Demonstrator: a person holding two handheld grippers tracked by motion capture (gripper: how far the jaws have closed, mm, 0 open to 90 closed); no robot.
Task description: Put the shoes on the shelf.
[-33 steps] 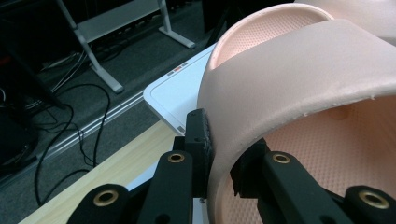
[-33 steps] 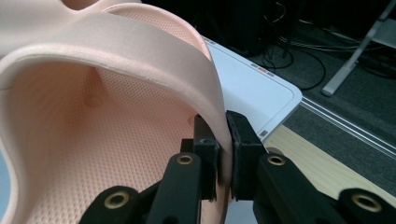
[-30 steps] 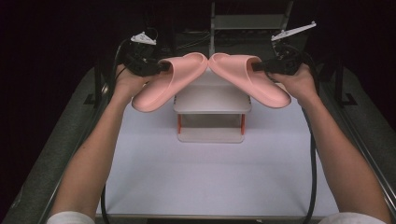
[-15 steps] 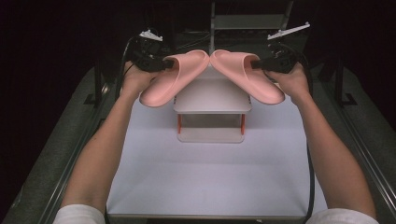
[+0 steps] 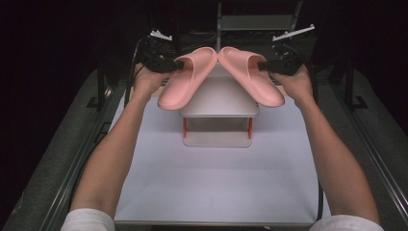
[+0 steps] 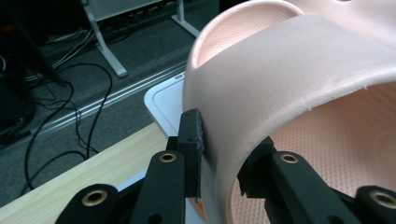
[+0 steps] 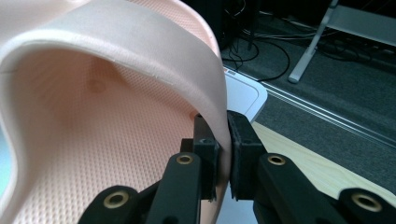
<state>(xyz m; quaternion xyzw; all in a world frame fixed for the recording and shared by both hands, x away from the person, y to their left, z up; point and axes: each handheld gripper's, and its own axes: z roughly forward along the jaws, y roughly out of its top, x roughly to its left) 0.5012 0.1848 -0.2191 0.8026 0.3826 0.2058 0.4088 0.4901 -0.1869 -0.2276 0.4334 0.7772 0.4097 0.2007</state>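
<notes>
Slippers: the left slipper (image 5: 185, 79) and right slipper (image 5: 252, 77) are held above the small shelf (image 5: 219, 98), toes nearly touching. Left gripper (image 6: 219, 161) and right gripper (image 7: 223, 156) each clamp a strap edge. Judged step: carrying both for placement; next calls for level lowering. White table (image 5: 216, 178), dark room.
</notes>
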